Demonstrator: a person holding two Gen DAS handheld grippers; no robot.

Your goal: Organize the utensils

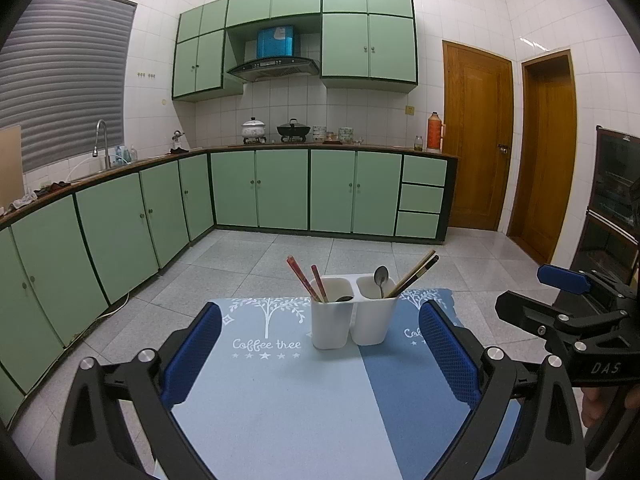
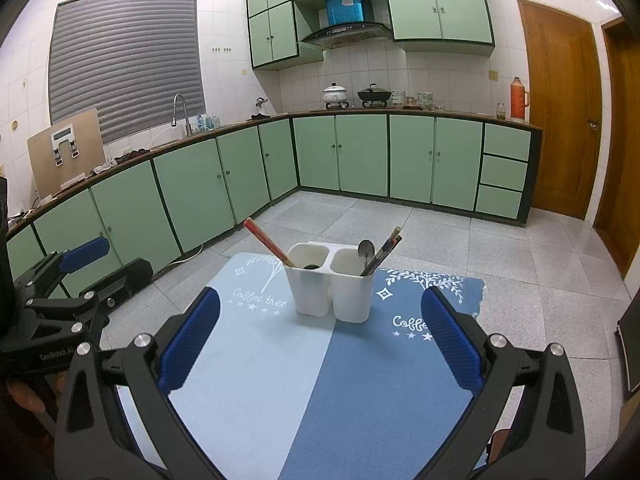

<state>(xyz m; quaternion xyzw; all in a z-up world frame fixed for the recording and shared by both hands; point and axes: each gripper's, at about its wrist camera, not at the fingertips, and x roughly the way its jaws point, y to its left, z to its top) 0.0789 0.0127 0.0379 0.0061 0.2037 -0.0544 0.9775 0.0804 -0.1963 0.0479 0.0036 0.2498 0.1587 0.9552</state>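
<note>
A white two-cup utensil holder (image 1: 350, 316) (image 2: 332, 286) stands at the far end of a blue two-tone table mat (image 1: 280, 392) (image 2: 320, 380). Its left cup holds red chopsticks (image 1: 306, 280) (image 2: 266, 240) and a dark spoon (image 1: 344, 299) lying low. The right cup holds a metal spoon (image 1: 381, 278) (image 2: 365, 251) and dark chopsticks (image 1: 416, 276) (image 2: 386, 250). My left gripper (image 1: 320, 356) is open, short of the holder, with nothing between its fingers. My right gripper (image 2: 320, 340) is likewise open and empty, also visible in the left wrist view (image 1: 560, 292).
The small table stands in a kitchen with green cabinets (image 1: 260, 192), a tiled floor (image 2: 520, 260) all round it, wooden doors (image 1: 476, 136) at the right and a dark cabinet (image 1: 612, 200) at the far right. The left gripper's body (image 2: 60, 292) shows at the left edge of the right wrist view.
</note>
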